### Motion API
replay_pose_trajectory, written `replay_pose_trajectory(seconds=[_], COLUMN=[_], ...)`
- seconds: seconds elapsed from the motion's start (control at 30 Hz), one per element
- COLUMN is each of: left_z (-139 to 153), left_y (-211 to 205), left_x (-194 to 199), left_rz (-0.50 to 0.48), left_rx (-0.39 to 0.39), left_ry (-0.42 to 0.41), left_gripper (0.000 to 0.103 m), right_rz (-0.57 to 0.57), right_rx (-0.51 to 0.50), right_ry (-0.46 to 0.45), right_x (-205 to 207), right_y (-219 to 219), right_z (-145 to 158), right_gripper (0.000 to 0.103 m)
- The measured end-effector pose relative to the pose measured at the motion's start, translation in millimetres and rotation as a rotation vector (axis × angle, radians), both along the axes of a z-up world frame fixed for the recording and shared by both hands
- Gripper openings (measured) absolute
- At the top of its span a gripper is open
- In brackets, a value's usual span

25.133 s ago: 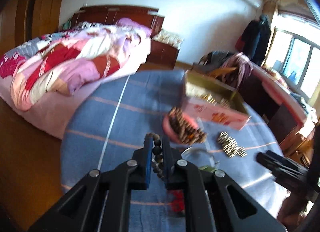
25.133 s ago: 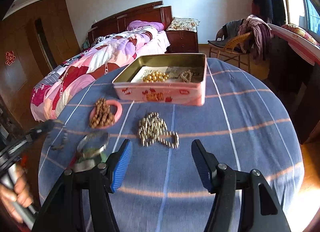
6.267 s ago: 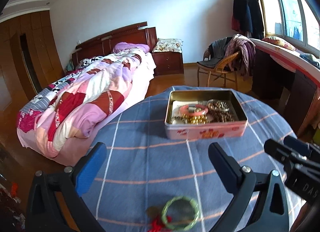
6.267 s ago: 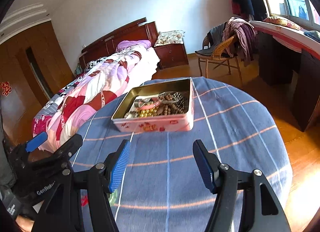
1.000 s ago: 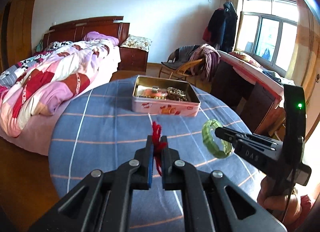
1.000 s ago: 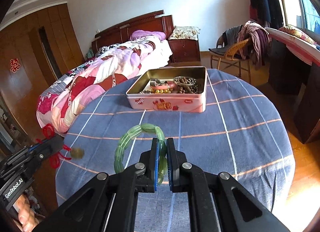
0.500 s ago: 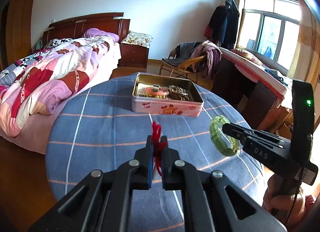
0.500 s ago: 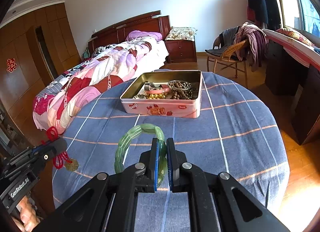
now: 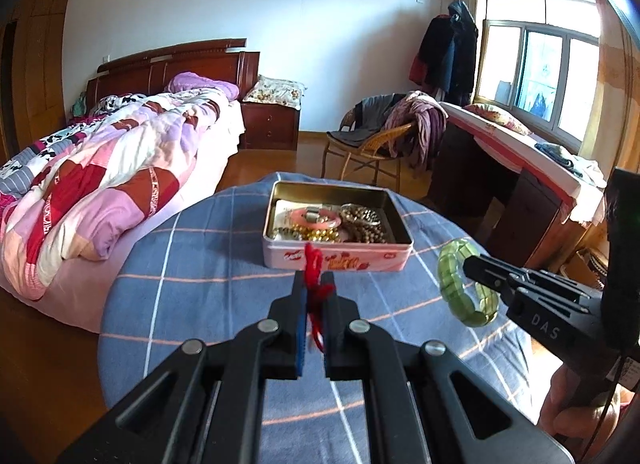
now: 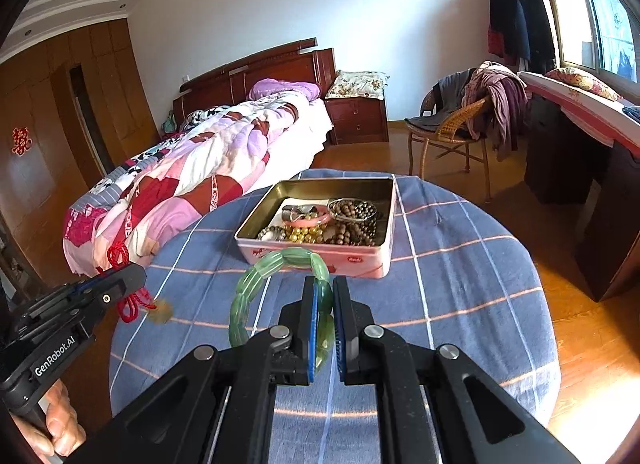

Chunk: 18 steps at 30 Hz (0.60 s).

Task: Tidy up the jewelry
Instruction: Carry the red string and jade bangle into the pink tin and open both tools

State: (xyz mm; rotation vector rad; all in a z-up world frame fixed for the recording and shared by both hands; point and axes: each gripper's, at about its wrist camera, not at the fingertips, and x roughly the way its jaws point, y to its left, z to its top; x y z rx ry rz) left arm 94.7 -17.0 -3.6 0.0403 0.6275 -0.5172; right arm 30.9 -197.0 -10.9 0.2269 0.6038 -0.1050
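My right gripper (image 10: 323,284) is shut on a green bead bracelet (image 10: 256,284), held above the round table; the bracelet also shows in the left wrist view (image 9: 460,284). My left gripper (image 9: 314,280) is shut on a red cord (image 9: 314,264) with a gold pendant (image 10: 160,314) hanging below it. An open pink tin (image 9: 336,258) holds a pink bangle (image 9: 316,218), gold beads (image 9: 320,235) and brown bead strings (image 10: 356,230). Both grippers hover short of the tin's near wall (image 10: 360,260).
The round table (image 10: 460,264) has a blue checked cloth. A bed with a pink quilt (image 9: 100,168) lies to the left. A wicker chair with clothes (image 10: 468,124) and a dark desk (image 9: 520,184) stand at the far right.
Both grippers have moved forward toward the tin with the bracelet and the red cord still held. The tin looks nearer in both views.
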Motion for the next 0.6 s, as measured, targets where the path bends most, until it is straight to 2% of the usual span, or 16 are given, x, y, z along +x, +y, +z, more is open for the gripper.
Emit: replay_pose_trajectory(seconds=[0.33,0.6], left_z=[0,3], left_y=[-23,-40], left_x=[14,28], left_rz=[-0.033,-0.049], left_rx=[-0.012,-0.037], left_ry=[0.018,0.024], left_gripper=[0.006,0.006], right_rz=[-0.029,-0.043], right_rx=[-0.036,-0.047], right_ry=[0.003,-0.014], right_x=[3,21], right_y=[-14,-24], right_z=[6,15], right_gripper=[0.006,0.006])
